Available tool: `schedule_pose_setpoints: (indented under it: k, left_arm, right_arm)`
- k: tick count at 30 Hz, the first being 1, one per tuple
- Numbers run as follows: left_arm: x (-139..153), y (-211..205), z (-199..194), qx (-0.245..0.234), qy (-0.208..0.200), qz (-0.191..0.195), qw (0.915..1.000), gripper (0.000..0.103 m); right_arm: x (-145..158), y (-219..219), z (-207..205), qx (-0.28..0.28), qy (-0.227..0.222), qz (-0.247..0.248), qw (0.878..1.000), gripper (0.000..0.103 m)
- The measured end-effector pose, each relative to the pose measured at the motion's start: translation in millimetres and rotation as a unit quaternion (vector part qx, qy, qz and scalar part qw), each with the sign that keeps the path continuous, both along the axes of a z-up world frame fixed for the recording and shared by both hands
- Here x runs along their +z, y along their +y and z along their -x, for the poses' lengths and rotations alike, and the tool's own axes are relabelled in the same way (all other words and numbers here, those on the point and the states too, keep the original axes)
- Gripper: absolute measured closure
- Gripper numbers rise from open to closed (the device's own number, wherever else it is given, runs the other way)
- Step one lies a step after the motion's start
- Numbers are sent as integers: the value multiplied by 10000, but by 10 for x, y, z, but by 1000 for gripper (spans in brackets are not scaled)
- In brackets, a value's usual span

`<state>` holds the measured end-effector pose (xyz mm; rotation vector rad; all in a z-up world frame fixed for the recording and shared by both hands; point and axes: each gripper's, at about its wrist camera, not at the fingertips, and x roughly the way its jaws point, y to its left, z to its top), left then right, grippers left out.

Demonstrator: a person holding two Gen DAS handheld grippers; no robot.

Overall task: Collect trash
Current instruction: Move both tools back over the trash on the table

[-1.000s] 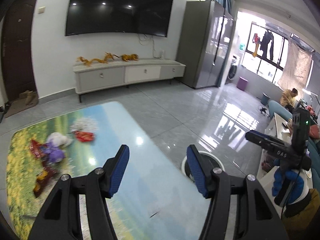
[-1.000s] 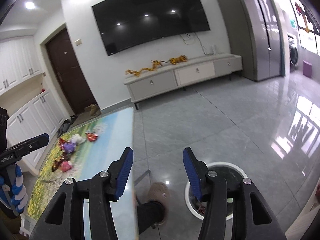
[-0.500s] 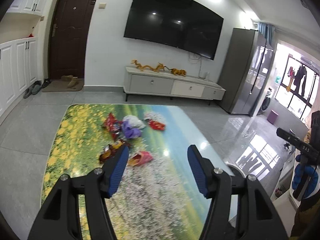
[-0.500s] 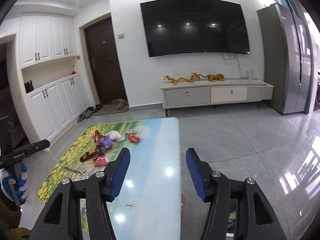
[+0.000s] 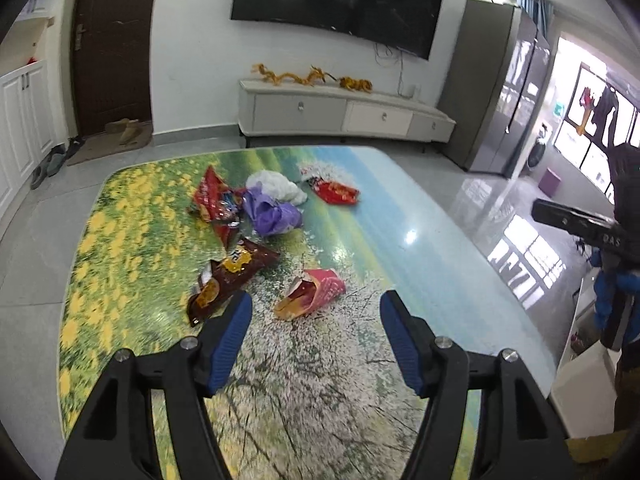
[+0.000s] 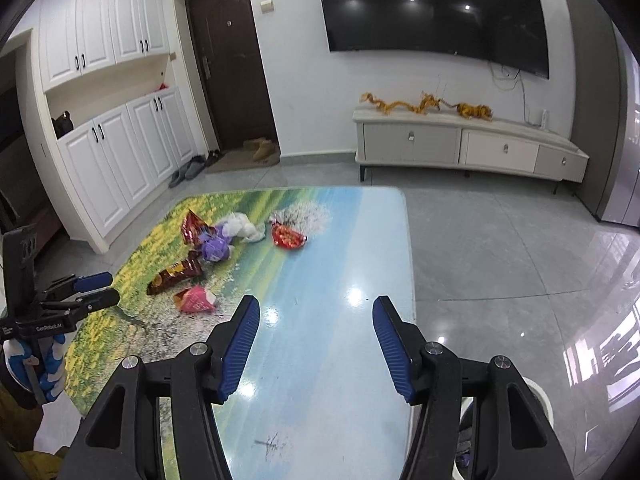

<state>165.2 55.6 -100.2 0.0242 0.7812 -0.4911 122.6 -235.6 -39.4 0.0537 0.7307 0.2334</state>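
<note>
Left wrist view: the left gripper (image 5: pixel 316 316) hangs over the desk (image 5: pixel 400 216), fingers apart and empty, having just been opening. Trash wrappers (image 5: pixel 240 216) lie scattered just beyond. The right gripper (image 6: pixel 316 320) likewise gapes, empty.

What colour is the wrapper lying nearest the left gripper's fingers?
Pink, torn open with an orange inside: the pink wrapper, clearest in the left wrist view.

Crumpled wrappers (image 5: pixel 256 236) and bags lie clustered on the table (image 5: pixel 420 280).
</note>
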Motion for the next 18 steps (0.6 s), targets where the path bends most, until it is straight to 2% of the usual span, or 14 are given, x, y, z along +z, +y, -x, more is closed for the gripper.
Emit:
schedule_pose_setpoints:
  k: [5,10,18]
  left_arm:
    - [-259,-150,-345,-298,205,-75,9993,39]
    - [-452,-295,-597,-609,347,-226,9973,39]
    - [-731,-329,-726,-788,618,-144,9949,39]
  right_arm:
    - [-356,139,-527,241,414,42,9988,46]
    - [-615,366,-1055,630,637,142,9959,46]
    - [-867,700,-1932,1020,674,136,9924,46]
